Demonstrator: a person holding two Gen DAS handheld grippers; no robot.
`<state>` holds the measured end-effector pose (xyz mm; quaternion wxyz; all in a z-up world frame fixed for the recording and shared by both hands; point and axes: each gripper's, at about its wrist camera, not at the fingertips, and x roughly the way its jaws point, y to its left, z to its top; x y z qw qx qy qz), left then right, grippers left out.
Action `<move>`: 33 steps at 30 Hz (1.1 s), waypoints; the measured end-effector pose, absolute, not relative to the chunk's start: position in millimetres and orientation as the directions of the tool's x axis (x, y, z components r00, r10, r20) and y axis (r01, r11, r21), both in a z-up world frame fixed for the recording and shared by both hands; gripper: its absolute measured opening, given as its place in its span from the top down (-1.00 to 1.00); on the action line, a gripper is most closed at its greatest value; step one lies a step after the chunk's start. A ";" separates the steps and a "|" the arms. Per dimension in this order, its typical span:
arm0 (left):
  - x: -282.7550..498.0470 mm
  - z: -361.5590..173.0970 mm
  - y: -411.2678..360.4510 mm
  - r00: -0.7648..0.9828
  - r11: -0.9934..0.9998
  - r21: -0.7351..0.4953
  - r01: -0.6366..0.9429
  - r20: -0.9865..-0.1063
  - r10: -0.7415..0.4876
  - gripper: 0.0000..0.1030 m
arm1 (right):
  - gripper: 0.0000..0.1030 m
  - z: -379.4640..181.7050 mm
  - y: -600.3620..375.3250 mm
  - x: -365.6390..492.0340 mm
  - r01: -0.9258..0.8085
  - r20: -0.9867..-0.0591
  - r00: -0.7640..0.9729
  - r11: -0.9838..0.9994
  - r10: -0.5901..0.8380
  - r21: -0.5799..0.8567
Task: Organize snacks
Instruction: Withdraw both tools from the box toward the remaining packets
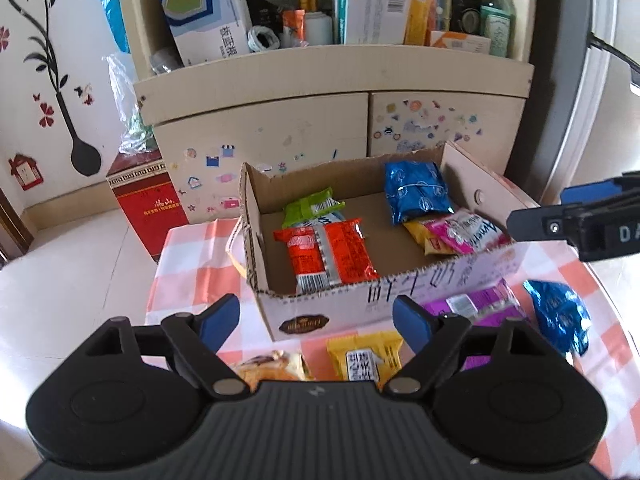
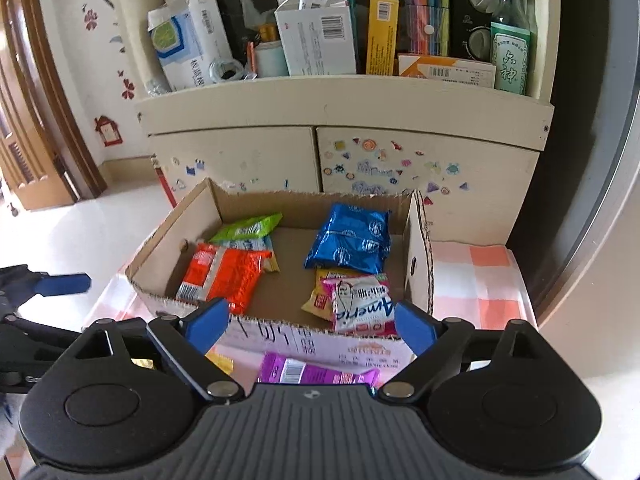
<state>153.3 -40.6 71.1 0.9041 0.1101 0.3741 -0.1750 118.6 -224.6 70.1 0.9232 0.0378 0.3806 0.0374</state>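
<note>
An open cardboard box stands on the checked tablecloth. In it lie a red packet, a green packet, a blue packet, a yellow packet and a pink-white packet. In front of the box lie a yellow packet, a bread packet, a purple packet and a blue packet. My left gripper is open and empty above the loose packets. My right gripper is open and empty over the box's front wall.
A cream cabinet stands behind the table, its shelf crowded with boxes and bottles. A red box sits on the floor at the left. A dark fridge side is at the right. The tablecloth shows right of the box.
</note>
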 end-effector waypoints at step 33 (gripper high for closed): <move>105.5 6.7 -2.8 0.477 0.874 0.084 0.479 -0.861 -0.179 -0.82 | -0.85 4.0 -232.8 55.9 -0.417 -0.850 0.445 0.905 0.282 0.082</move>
